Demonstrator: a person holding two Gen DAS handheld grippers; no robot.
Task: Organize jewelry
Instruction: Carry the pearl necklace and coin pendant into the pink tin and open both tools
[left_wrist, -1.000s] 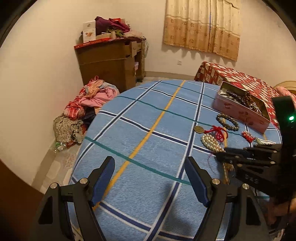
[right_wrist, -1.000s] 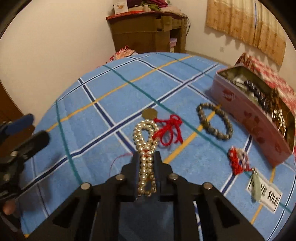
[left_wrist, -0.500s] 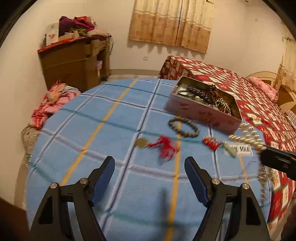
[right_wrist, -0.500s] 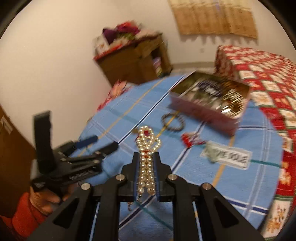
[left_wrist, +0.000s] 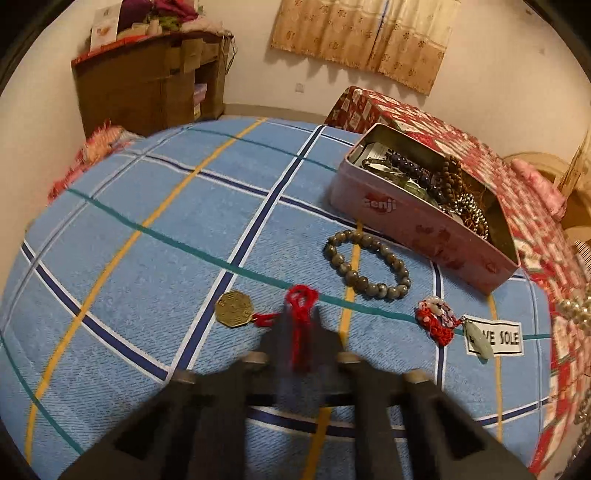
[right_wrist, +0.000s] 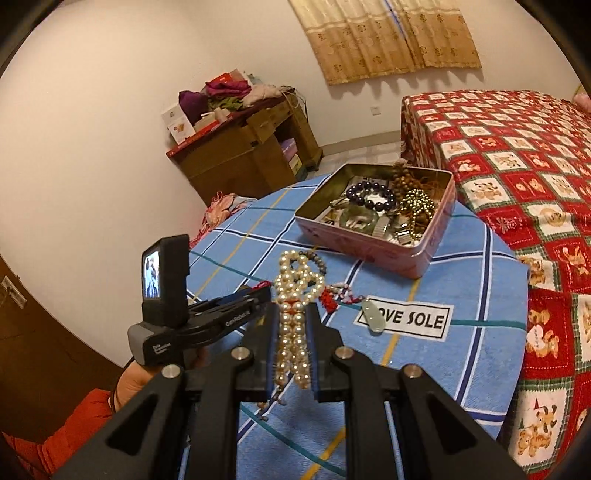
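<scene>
On the blue checked cloth (left_wrist: 147, 229) lies a gold octagonal coin (left_wrist: 233, 308) tied to a red knotted cord (left_wrist: 303, 299). My left gripper (left_wrist: 300, 317), blurred, has its jaws closing tight on that cord, which is pinched between the fingers. My right gripper (right_wrist: 293, 314) is shut on a doubled pearl necklace (right_wrist: 295, 280) and holds it in the air above the cloth, short of the pink tin (right_wrist: 369, 247). The tin (left_wrist: 424, 225) holds several bracelets and chains. The left gripper (right_wrist: 262, 290) shows low to the left of the pearls.
A grey bead bracelet (left_wrist: 365, 266) lies in front of the tin. A red-and-white beaded charm (left_wrist: 436, 321) with a pale jade pendant (left_wrist: 480, 341) lies on a "LOVE SOLE" label (right_wrist: 406, 317). A red patterned bed (right_wrist: 517, 166), a wooden cabinet (left_wrist: 147, 81) and a red sleeve (right_wrist: 74, 424) surround the table.
The left gripper swung over to the red cord and went from wide open to shut on it. The right gripper lifted the pearls off the cloth and turned toward the tin.
</scene>
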